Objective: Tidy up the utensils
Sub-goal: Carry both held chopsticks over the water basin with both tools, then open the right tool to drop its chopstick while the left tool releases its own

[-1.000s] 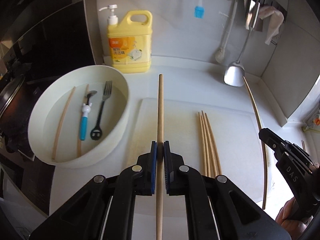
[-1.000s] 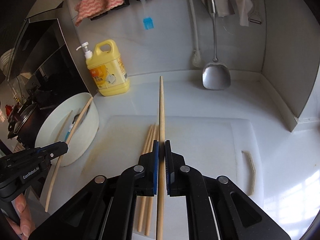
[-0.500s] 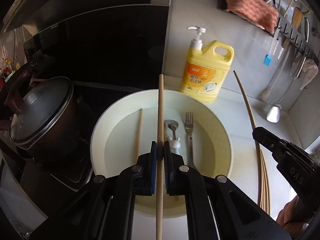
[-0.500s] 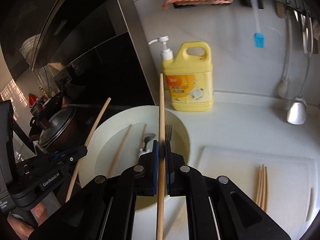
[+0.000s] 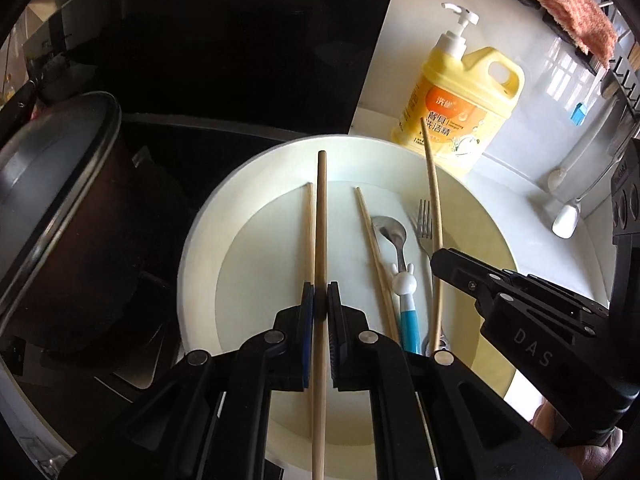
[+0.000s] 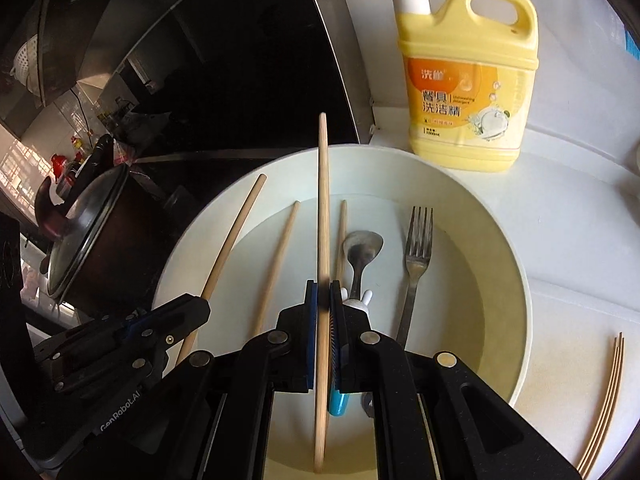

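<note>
above the basin [image 5: 200, 240], two gripped chopsticks [image 5: 321, 216]

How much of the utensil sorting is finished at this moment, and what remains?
Done: two chopsticks, a spoon and a fork lie in the white basin. In hand: the left gripper and the right gripper are each shut on one chopstick, held over the basin. Left: release both, then fetch the chopsticks on the cutting board.
</note>
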Action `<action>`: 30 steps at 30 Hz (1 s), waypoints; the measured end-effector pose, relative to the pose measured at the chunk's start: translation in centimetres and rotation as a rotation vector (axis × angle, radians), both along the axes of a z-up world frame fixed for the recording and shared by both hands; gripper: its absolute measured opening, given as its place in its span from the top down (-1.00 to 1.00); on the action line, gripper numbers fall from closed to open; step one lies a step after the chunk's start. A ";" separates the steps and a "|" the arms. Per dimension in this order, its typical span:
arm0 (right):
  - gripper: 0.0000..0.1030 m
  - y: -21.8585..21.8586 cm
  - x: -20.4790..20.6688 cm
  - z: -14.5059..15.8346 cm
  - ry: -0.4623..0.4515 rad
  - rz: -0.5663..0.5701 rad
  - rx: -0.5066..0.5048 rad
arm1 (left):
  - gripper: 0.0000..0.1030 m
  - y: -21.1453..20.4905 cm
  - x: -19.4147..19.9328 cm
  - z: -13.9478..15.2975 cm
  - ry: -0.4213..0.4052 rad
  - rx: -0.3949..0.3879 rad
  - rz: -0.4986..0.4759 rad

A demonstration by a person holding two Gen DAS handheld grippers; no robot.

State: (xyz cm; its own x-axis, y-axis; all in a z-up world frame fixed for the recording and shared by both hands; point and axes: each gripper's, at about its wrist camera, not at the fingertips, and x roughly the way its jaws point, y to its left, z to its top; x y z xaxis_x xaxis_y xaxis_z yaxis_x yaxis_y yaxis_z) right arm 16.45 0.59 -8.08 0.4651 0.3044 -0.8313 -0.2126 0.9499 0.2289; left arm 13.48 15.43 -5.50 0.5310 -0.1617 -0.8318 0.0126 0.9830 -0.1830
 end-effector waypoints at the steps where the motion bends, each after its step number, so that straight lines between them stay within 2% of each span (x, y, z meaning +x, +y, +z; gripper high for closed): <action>1: 0.88 0.1 0.4 -0.5 0.020 0.001 -0.001 | 0.86 -0.1 0.2 -0.4 0.007 0.003 -0.005; 9: 0.88 0.4 1.4 -2.7 0.103 0.007 -0.054 | 0.86 -0.3 1.5 -2.4 0.052 0.019 0.005; 19: 0.88 -0.9 1.3 -3.3 0.125 -0.010 -0.053 | 0.81 -0.9 1.8 -2.7 0.066 0.032 0.007; 20: 0.84 -1.1 1.4 -3.3 0.121 -0.014 -0.049 | 0.76 -0.9 1.7 -2.6 0.063 0.035 0.006; 21: 0.71 -1.2 1.3 -3.1 0.119 -0.018 -0.048 | 0.59 -0.9 1.6 -2.4 0.059 0.039 0.004; 22: 0.55 -1.4 1.3 -3.0 0.116 -0.025 -0.050 | 0.31 -0.8 1.4 -2.2 0.053 0.045 0.008; 23: 0.51 -1.5 1.2 -2.8 0.107 -0.031 -0.051 | 0.13 -0.8 1.2 -2.0 0.047 0.052 0.017; 24: 0.49 -1.6 1.1 -2.5 0.097 -0.035 -0.052 | -0.21 -0.6 1.0 -1.7 0.038 0.054 0.029; 25: 0.46 -1.7 1.0 -2.3 0.089 -0.038 -0.053 | -0.32 -0.4 0.8 -1.3 0.023 0.048 0.039; 27: 0.33 -2.0 0.6 -1.7 0.072 -0.042 -0.058 | -0.33 -0.3 0.4 -0.8 0.010 0.049 0.041; 30: 0.19 -2.3 -0.1 -1.0 0.046 -0.049 -0.062 | -0.51 -0.1 0.0 -0.2 0.008 0.077 0.044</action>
